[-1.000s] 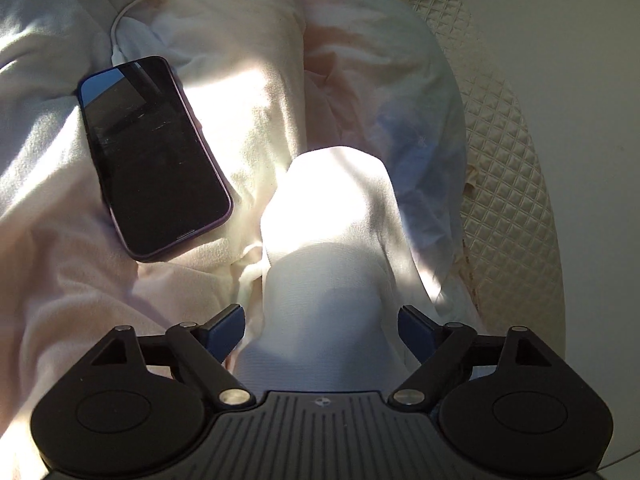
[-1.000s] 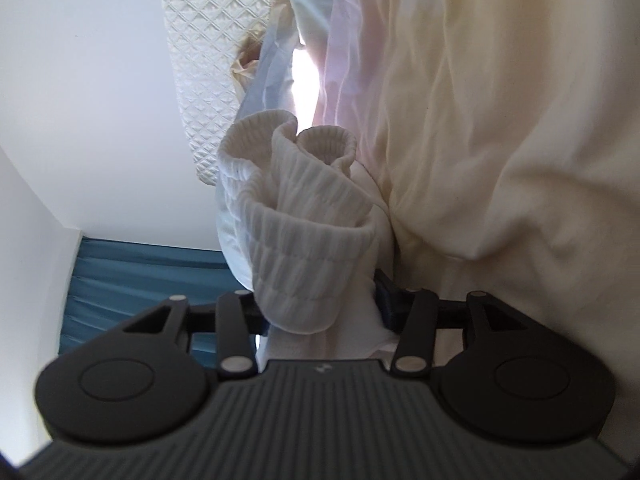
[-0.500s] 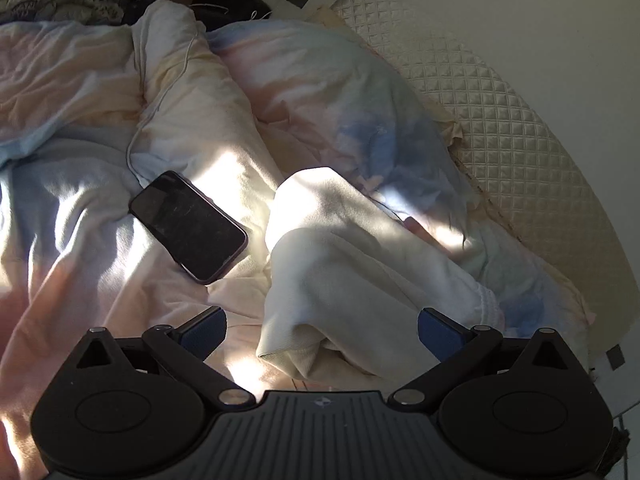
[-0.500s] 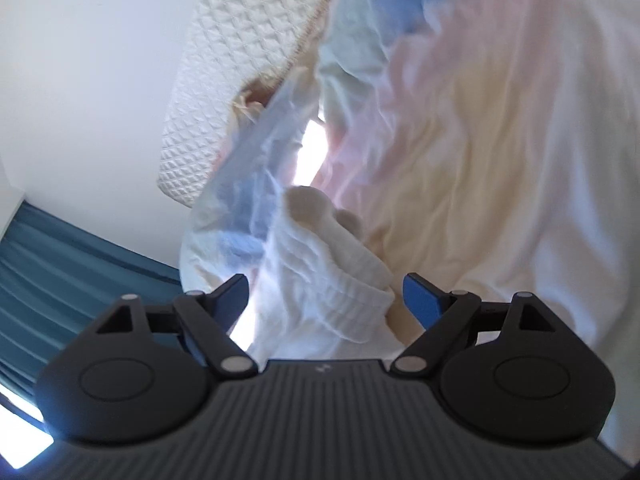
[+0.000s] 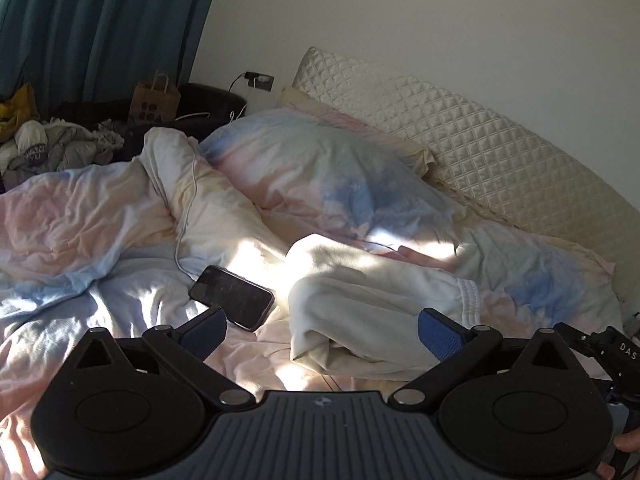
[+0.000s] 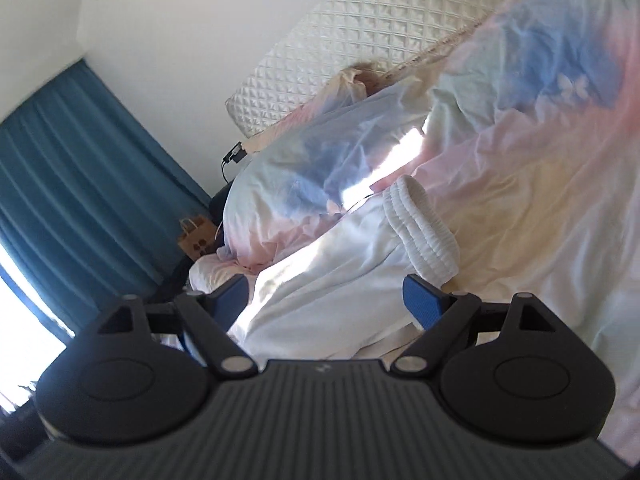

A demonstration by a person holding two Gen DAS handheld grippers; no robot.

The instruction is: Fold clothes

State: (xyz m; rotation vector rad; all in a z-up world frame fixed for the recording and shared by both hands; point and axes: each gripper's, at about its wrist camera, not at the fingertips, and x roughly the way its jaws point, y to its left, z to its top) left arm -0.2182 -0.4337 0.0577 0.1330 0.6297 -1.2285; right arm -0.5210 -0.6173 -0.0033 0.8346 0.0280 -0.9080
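A white garment (image 5: 360, 312) with a ribbed waistband (image 5: 468, 296) lies folded in a bundle on the pastel duvet (image 5: 80, 216), partly in sunlight. My left gripper (image 5: 322, 334) hovers above and behind its near edge, open wide, with nothing pressed between its blue pads (image 5: 204, 332). In the right wrist view, which is rolled sideways, the same garment (image 6: 340, 280) lies with its ribbed waistband (image 6: 424, 232) toward the right. My right gripper (image 6: 328, 298) is open over it. Its pads (image 6: 424, 300) stand clear of the cloth.
A black phone (image 5: 232, 296) on a white cable lies just left of the garment. A pastel pillow (image 5: 332, 172) and a quilted cream headboard cushion (image 5: 460, 136) are behind. Teal curtain (image 5: 100, 20), paper bag (image 5: 154, 100) and a clothes pile (image 5: 48, 148) stand far left.
The right jaws opened off the ribbed waistband. Both grippers lifted and drew back from the garment, rolling as they went. The garment now rests on the bed by itself.
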